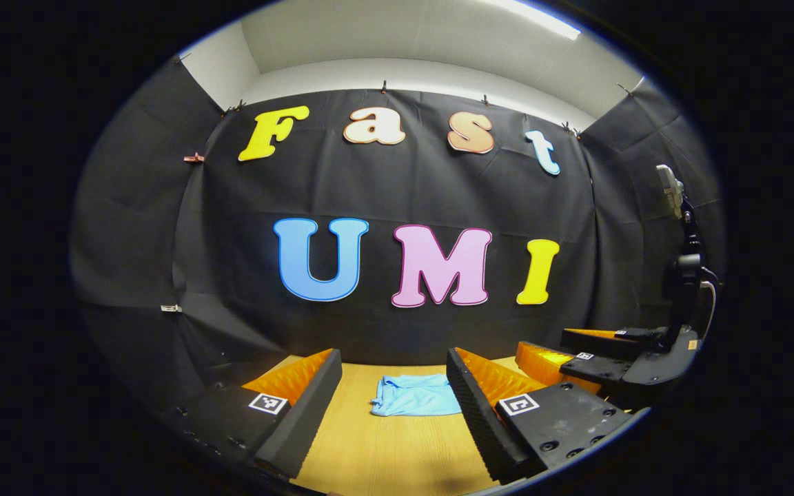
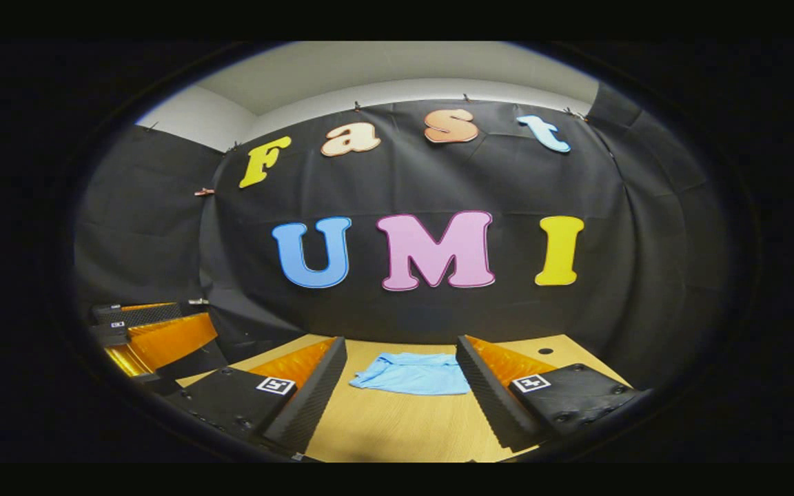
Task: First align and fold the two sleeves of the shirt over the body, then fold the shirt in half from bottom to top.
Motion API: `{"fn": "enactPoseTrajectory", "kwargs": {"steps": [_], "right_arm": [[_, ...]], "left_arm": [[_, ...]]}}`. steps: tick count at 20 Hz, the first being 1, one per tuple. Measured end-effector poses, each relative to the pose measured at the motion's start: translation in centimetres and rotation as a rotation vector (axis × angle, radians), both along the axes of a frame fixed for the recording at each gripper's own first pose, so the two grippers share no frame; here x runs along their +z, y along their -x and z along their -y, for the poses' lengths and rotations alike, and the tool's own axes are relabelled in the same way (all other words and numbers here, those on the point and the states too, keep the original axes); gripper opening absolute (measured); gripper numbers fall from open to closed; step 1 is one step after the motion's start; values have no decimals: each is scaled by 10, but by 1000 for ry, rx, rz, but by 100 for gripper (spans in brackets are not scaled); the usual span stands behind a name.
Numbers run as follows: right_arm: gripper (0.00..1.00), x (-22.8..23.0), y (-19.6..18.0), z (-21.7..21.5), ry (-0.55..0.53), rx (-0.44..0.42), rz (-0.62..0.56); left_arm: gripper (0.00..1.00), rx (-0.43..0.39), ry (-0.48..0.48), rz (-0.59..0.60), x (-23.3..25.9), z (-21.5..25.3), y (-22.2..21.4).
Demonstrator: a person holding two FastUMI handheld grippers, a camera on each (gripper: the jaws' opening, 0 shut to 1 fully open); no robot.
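A light blue shirt (image 1: 414, 396) lies bunched into a small, roughly squared heap on the wooden table (image 1: 383, 455), toward the far edge by the wall. My left gripper (image 1: 393, 362) is open, held above the near part of the table, with the shirt ahead between its finger lines and untouched. In the right gripper view the same shirt (image 2: 411, 374) lies ahead of my right gripper (image 2: 402, 344), which is also open and holds nothing. The right gripper (image 1: 566, 351) shows at the right of the left gripper view, and the left gripper (image 2: 149, 329) at the left of the right gripper view.
The black cloth wall closes off the back and both sides of the table. A small round hole (image 2: 545, 350) is in the tabletop at the far right. A black mount with a pale device on top (image 1: 685, 262) rises beside the right gripper.
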State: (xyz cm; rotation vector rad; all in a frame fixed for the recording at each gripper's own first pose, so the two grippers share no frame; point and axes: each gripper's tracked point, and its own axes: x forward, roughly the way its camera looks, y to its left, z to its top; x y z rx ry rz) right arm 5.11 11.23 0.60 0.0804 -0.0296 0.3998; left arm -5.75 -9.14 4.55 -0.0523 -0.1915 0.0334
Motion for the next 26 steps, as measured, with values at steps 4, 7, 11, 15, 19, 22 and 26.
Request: {"fn": "enactPoseTrajectory", "kwargs": {"steps": [4, 7, 11, 15, 19, 22, 26], "right_arm": [[98, -2, 3, -2, 10, 0, -9], [98, -4, 5, -4, 17, 2, -14], [98, -8, 7, -10, 18, 4, -17], [98, -7, 8, -19, 16, 15, -13], [92, -8, 9, -20, 20, 11, -4], [98, -9, 9, -18, 18, -1, -5], [98, -6, 9, -18, 22, -5, 7]], "left_arm": [[96, 15, 22, -26, -10, -7, 4], [95, 23, 26, -36, -14, -12, 7], [96, 13, 21, -41, -16, -13, 11], [96, 12, 7, -38, -19, -16, 15], [96, 18, 14, -44, -22, -22, 17], [96, 19, 14, -36, -19, -23, 18], [92, 2, 6, -40, -22, -19, 18]]}}
